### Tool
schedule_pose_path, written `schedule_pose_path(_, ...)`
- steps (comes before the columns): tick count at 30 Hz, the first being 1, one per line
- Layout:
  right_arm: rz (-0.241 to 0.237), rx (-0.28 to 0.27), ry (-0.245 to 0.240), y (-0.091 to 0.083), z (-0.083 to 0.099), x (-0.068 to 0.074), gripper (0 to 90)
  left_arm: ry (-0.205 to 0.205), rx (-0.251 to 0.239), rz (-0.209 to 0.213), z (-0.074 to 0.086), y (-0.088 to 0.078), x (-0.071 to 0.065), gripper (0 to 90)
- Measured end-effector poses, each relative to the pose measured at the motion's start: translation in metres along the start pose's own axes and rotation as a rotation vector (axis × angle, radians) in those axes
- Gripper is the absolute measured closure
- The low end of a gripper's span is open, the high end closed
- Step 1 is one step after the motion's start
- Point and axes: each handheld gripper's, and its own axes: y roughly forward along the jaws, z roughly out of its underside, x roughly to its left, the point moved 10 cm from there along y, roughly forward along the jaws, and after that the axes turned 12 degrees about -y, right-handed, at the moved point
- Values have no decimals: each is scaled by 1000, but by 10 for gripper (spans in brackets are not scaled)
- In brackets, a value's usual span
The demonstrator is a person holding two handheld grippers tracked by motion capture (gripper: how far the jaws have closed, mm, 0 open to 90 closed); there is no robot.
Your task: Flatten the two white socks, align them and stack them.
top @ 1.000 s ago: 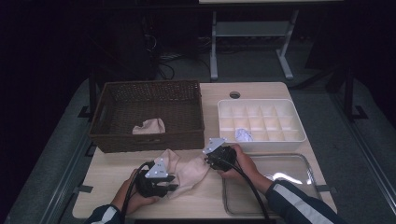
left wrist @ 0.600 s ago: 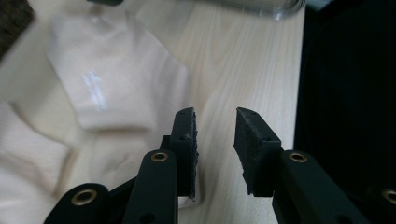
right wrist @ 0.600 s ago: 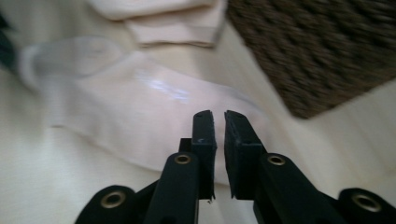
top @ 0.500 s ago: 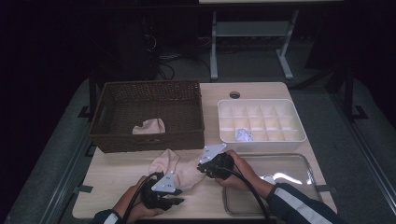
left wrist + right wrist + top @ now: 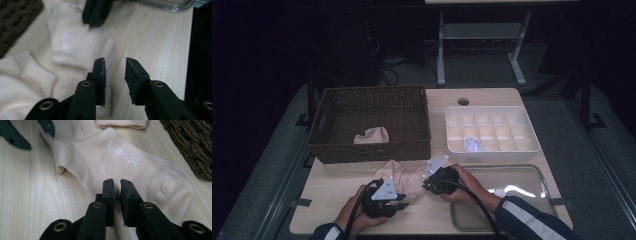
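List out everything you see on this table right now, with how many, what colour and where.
Sock on table: one, cream, flat in front of the basket, between the two tools.
Sock in basket: one, cream, bunched.
Basket: one, dark brown wicker, back left.
Divided tray: one, white, back right.
Crumpled bit: one, white, in a front tray compartment.
Metal tray: one, silver, front right.
Table: one, light wood.
Left tool: black, jaws apart at the sock's edge.
Right tool: black, jaws nearly together over the sock.
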Motion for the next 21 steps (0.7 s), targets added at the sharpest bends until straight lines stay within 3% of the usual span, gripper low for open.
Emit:
schedule_pose_path(2,-2,2,-2,0,1,-1,812,1,18,-16,3,4,4,657)
schedule_pose_path(4,-1,2,-5,0,1,-1,809,-17,40,-5,7,10,5,643)
schedule_pose_path(9,11,12,5,-1,1,-2,788,-18,56,21,10,14,5,779)
schedule_pose_path(12,24,17,13,-2,4,-6,766,-9,68,62,11,14,-2,820)
schedule_pose_path(15,47,20,16,-2,5,-11,718,21,79,96,11,16,-12,817)
schedule_pose_path(19,71,25,20,-1,5,-14,701,2,63,153,7,21,-25,759)
schedule_pose_path(21,82,23,28,-1,4,-15,683,14,62,169,5,22,-30,723)
